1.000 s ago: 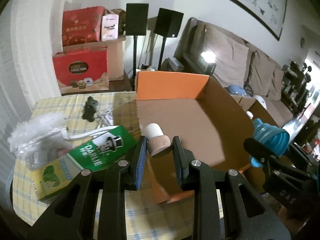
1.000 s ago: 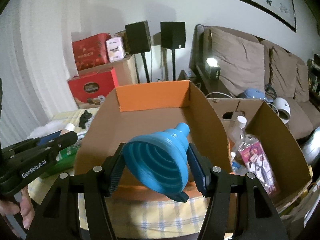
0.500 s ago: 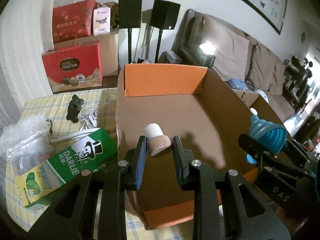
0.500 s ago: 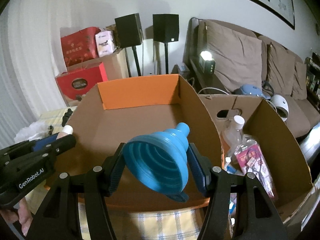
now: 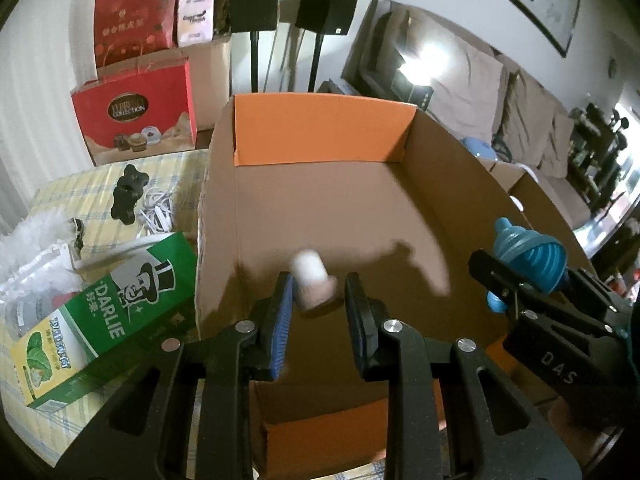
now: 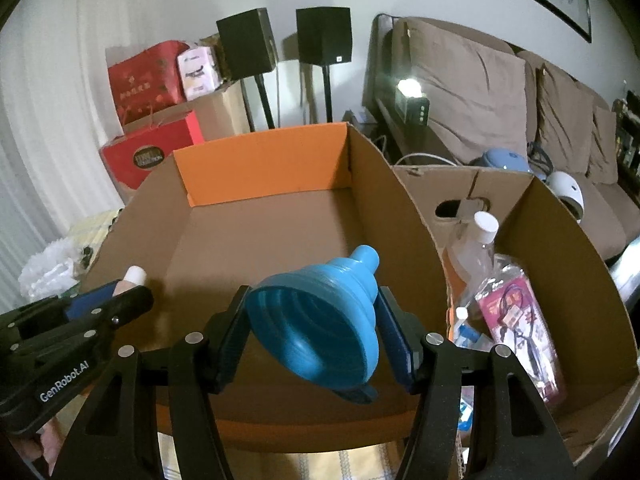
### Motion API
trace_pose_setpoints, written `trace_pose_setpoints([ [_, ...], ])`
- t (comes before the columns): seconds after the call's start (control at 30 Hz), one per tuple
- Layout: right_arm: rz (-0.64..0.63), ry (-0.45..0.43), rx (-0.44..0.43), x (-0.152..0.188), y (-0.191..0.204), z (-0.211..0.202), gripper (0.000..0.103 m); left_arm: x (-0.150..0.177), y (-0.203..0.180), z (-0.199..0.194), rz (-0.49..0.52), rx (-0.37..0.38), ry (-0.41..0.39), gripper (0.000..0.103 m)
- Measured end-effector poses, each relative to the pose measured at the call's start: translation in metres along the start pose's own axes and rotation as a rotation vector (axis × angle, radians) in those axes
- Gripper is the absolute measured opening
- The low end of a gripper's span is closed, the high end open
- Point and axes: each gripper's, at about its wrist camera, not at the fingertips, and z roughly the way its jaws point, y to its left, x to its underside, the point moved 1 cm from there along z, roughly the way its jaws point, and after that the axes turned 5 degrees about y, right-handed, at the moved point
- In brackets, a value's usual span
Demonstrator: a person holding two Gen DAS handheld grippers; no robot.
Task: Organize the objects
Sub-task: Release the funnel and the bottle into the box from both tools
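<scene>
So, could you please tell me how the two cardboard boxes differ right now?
The orange-flapped box is bare inside, while the plain brown box to its right already holds a clear bottle and a pink packet. Both tools hang over the orange-flapped box, none over the brown box. Both boxes are open-topped cardboard, standing side by side.

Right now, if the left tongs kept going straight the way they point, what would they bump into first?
Probably the bare brown floor of the cardboard box. The left tongs, with the small white-capped bottle between them, point down into it; depth is hard to judge.
</scene>
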Motion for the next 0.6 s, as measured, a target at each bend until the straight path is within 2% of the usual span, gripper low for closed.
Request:
trace_pose_setpoints([
  [0.13,0.008,-0.004,0.000,0.002,-0.002,0.001,0.064,0.002,0.000,-0.005,-0.006,0.000,-0.013,0.044],
  [0.2,0.009,-0.011,-0.003,0.002,-0.003,-0.001,0.064,0.003,0.002,-0.009,-0.014,0.004,-0.025,0.049],
  [0.27,0.014,-0.019,-0.004,0.002,-0.004,-0.004,0.064,0.003,0.004,-0.015,-0.015,-0.004,-0.037,0.058],
  [0.37,0.023,-0.033,-0.012,0.000,-0.007,-0.012,0.066,0.004,0.007,-0.023,-0.021,-0.017,-0.055,0.066],
  [0.5,0.024,-0.063,-0.005,-0.003,-0.006,-0.024,0.072,0.005,0.009,-0.032,-0.014,-0.009,-0.066,0.069],
  [0.57,0.023,-0.073,0.002,-0.004,-0.006,-0.030,0.075,0.006,0.011,-0.038,-0.014,-0.027,-0.079,0.085],
  [0.6,0.022,-0.077,0.006,-0.003,-0.006,-0.033,0.078,0.007,0.012,-0.042,-0.013,-0.039,-0.097,0.088],
])
